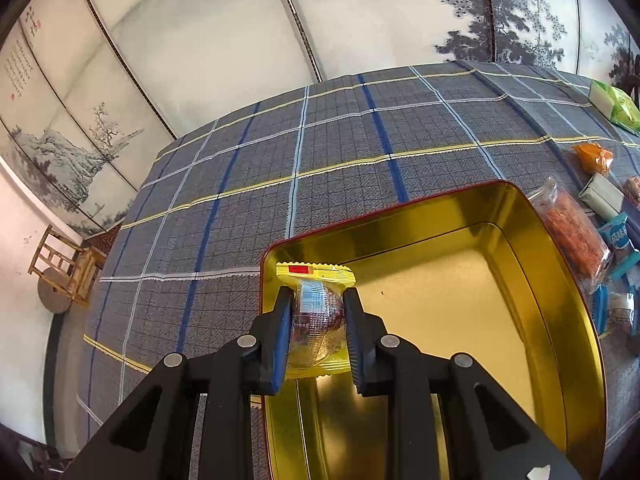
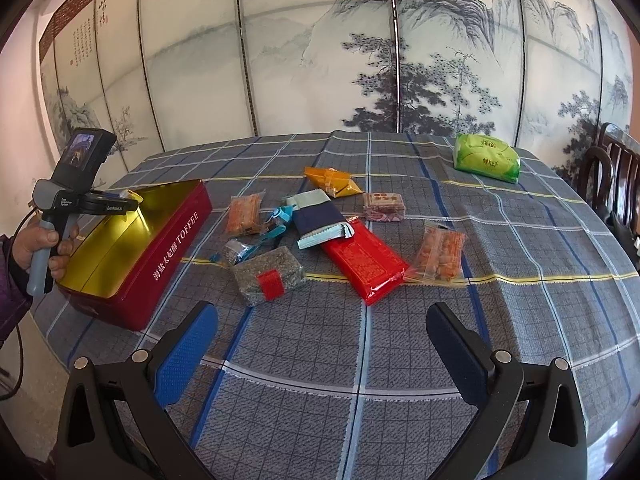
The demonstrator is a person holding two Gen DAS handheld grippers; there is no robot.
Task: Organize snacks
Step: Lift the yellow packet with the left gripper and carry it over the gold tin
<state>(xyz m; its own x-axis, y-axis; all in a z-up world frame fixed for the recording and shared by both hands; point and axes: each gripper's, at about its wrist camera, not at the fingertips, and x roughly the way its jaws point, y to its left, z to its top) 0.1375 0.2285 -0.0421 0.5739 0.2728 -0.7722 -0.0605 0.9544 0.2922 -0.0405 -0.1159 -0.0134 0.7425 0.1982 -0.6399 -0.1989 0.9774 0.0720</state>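
My left gripper (image 1: 317,312) is shut on a small yellow-edged clear snack packet (image 1: 318,316) and holds it over the left end of the open red toffee tin (image 1: 552,264), whose gold inside holds nothing else. The tin also shows at the left of the right wrist view (image 2: 176,236), with the left gripper's handle above it. My right gripper (image 2: 322,332) is open and empty above the tablecloth, in front of loose snacks: a red flat pack (image 2: 364,260), a grey packet with a red label (image 2: 268,274), a navy packet (image 2: 316,220) and orange packets (image 2: 440,254).
A green bag (image 2: 486,158) lies at the far right of the table. An orange pouch (image 2: 332,182) and a small pink box (image 2: 384,206) lie further back. A dark chair (image 2: 612,176) stands at the right edge. A painted folding screen stands behind the table.
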